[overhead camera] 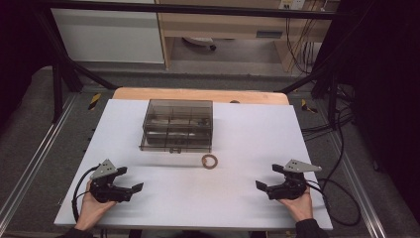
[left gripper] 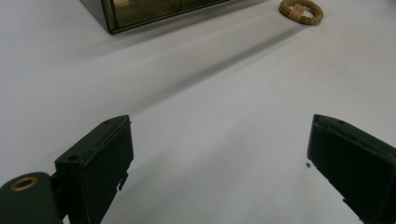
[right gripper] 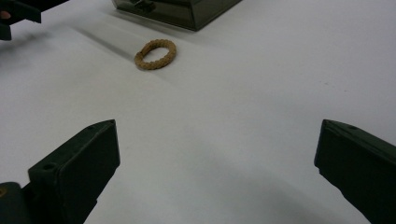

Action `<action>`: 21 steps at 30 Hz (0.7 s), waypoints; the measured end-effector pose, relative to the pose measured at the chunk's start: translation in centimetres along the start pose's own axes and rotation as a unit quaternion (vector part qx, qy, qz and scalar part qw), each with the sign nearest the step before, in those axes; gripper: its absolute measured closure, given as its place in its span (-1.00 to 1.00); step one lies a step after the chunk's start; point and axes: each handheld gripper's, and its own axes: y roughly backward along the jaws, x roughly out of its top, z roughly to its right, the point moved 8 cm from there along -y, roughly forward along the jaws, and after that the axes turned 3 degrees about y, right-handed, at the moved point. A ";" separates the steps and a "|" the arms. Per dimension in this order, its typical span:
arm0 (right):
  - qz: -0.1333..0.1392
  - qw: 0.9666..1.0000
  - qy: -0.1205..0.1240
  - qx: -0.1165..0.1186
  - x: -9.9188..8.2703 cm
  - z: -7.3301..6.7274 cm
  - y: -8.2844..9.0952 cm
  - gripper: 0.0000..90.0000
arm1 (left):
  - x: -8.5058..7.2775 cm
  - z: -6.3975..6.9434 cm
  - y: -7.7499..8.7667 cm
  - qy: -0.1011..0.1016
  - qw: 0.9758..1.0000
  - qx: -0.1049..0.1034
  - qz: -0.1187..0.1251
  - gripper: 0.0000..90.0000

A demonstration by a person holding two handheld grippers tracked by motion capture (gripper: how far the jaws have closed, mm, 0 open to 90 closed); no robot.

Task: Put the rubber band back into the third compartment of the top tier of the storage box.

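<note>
A smoky clear plastic box (overhead camera: 177, 125) with compartments stands shut at the middle of the white table (overhead camera: 237, 134). Just in front of it lies a tan braided ring (overhead camera: 209, 160). My left gripper (overhead camera: 130, 179) rests near the front left, held by a hand, its jaws wide open and empty. At the front right my right gripper (overhead camera: 269, 177) is open and empty too. In the left gripper view the ring (left gripper: 301, 11) lies far ahead to the right, the box corner (left gripper: 140, 11) ahead. The right gripper view shows the ring (right gripper: 156, 54) ahead and the box (right gripper: 187, 11) beyond it.
The white table top sits on a wooden board (overhead camera: 198, 94). Black frame bars (overhead camera: 64, 59) stand at the back left and right. Cables (overhead camera: 341, 198) trail off the right side. The left gripper (right gripper: 14, 16) appears at the far left of the right gripper view.
</note>
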 end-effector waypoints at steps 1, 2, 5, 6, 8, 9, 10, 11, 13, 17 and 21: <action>0.000 1.000 0.000 0.000 0.0 -0.1 -0.1 -0.98 | 0.0 0.0 0.0 0.001 1.000 0.000 0.000 -0.85; -0.001 1.000 0.001 0.000 0.1 -0.1 -0.1 -0.98 | 0.0 0.0 0.0 0.002 1.000 -0.001 0.000 -0.85; -0.003 1.000 0.001 -0.001 0.2 -0.3 -0.4 -0.98 | 0.0 0.0 0.0 0.004 1.000 -0.001 0.001 -0.85; -0.003 1.000 0.003 -0.001 0.3 -0.3 -0.6 -0.98 | 0.0 0.0 -0.1 0.004 1.000 -0.001 0.001 -0.85; -0.007 1.000 0.004 0.001 0.3 -0.5 -0.8 -0.98 | 0.0 0.0 -0.1 0.004 1.000 -0.001 0.000 -0.85; -0.008 1.000 0.004 0.001 0.4 -0.6 -0.9 -0.98 | 0.0 0.0 -0.1 0.005 1.000 -0.001 0.000 -0.85; -0.009 1.000 0.006 0.001 0.4 -0.6 -1.0 -0.98 | 0.0 -0.1 -0.1 0.006 1.000 -0.001 0.000 -0.85; -0.010 1.000 0.007 0.001 0.4 -0.7 -1.1 -0.98 | 0.0 -0.1 -0.1 0.006 1.000 -0.001 0.000 -0.85; -0.011 1.000 0.009 0.002 0.6 -0.8 -1.3 -0.98 | 0.0 -0.1 -0.1 0.008 1.000 -0.001 0.002 -0.85; -0.011 1.000 0.014 0.002 0.9 -1.1 -1.7 -0.98 | 0.0 -0.1 0.0 0.008 1.000 -0.001 0.002 -0.85; -0.015 1.000 0.015 0.003 1.0 -1.3 -2.0 -0.98 | 0.1 -0.1 0.0 0.007 1.000 -0.001 0.002 -0.85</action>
